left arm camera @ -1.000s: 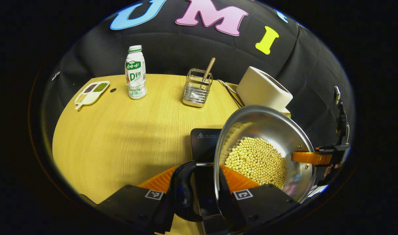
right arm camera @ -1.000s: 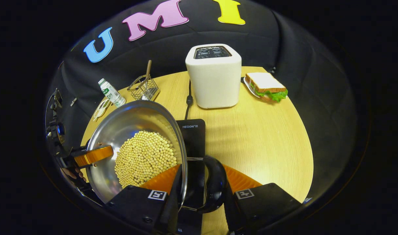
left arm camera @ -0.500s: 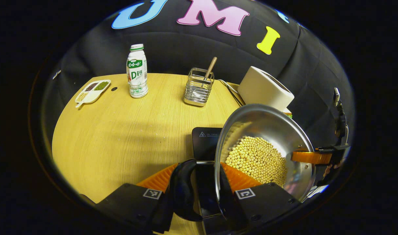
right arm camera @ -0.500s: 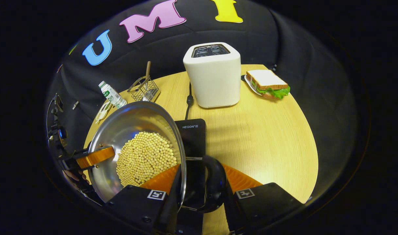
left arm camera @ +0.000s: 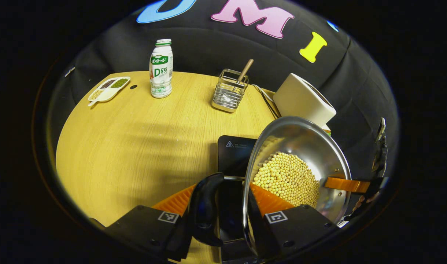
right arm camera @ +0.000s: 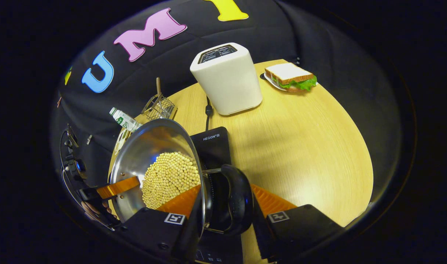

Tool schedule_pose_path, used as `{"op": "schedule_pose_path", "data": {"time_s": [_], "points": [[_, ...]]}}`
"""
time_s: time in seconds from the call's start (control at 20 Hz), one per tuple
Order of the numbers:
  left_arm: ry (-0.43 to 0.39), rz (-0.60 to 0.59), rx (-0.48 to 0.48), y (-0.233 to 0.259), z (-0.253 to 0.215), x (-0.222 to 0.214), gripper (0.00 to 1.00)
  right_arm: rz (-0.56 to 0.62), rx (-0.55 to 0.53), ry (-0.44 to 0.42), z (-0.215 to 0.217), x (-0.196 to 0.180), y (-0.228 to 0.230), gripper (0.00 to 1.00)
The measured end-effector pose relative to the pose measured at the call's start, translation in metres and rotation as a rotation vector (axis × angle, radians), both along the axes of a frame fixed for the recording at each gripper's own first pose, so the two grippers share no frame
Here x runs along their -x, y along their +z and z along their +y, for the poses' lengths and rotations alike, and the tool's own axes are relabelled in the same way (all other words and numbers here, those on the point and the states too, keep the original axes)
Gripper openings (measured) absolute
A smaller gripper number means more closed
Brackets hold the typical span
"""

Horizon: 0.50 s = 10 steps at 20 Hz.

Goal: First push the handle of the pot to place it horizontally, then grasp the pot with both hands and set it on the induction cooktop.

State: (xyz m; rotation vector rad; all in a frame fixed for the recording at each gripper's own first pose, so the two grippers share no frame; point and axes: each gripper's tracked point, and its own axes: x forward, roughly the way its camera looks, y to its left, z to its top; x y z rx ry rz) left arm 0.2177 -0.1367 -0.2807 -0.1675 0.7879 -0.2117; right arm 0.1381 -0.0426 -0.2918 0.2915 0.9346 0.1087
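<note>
Pot [left arm camera: 300, 161] rim between both fingers [left arm camera: 205, 205]

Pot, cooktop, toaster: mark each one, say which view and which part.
pot [left arm camera: 311, 145]: left gripper view, bare inner steel wall above the beans.
induction cooktop [right arm camera: 213, 146]: right gripper view, black glass top near its far edge.
toaster [right arm camera: 229, 86]: right gripper view, front face of the white body.

1. Your left gripper view looks down close over the pot [left arm camera: 296, 165] from its left side.
2. Your right gripper view faces it from the opposite side.
3. Both share the induction cooktop [left arm camera: 232, 154] and toaster [right arm camera: 227, 79] (far edge).
</note>
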Motion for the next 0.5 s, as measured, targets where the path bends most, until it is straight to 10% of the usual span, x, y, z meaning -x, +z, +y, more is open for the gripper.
{"op": "schedule_pose_path", "data": {"time_s": [0.25,0.5], "points": [[0.081,-0.132,0.006,0.042,0.024,0.017,0.96,-0.063,0.043,-0.051,-0.016,0.021,0.031,1.00],[0.123,-0.273,0.020,0.097,0.048,0.064,0.95,-0.180,0.102,-0.118,-0.033,0.046,0.082,0.99]]}}
